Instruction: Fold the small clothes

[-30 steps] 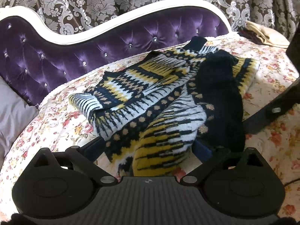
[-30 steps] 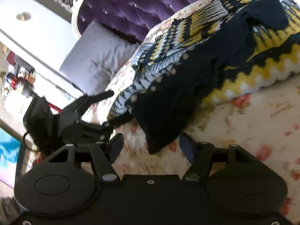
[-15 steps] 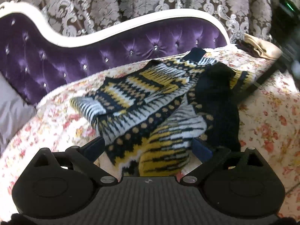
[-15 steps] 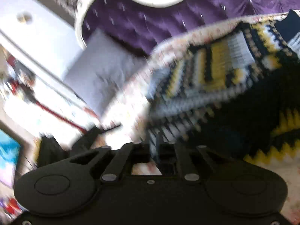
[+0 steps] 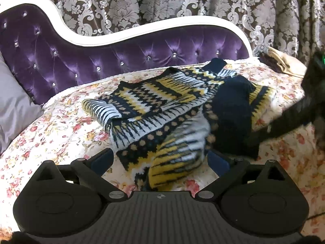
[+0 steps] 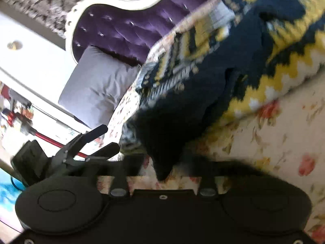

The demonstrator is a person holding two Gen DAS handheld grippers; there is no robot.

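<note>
Knitwear fills the middle of both views: a navy, yellow and white patterned sweater (image 5: 162, 109) lies crumpled on the floral bedspread (image 5: 61, 128), directly ahead of the left tongs (image 5: 160, 160), whose jaws stand wide apart with the sweater's yellow hem between them, pads not pressing it. The right tongs (image 6: 162, 172) are closing, a dark navy corner of the sweater hanging between their jaws, though blur hides whether the pads press it. Beyond the sweater rises the purple tufted headboard (image 5: 121, 50), with a grey pillow (image 6: 97, 85) to its left.
</note>
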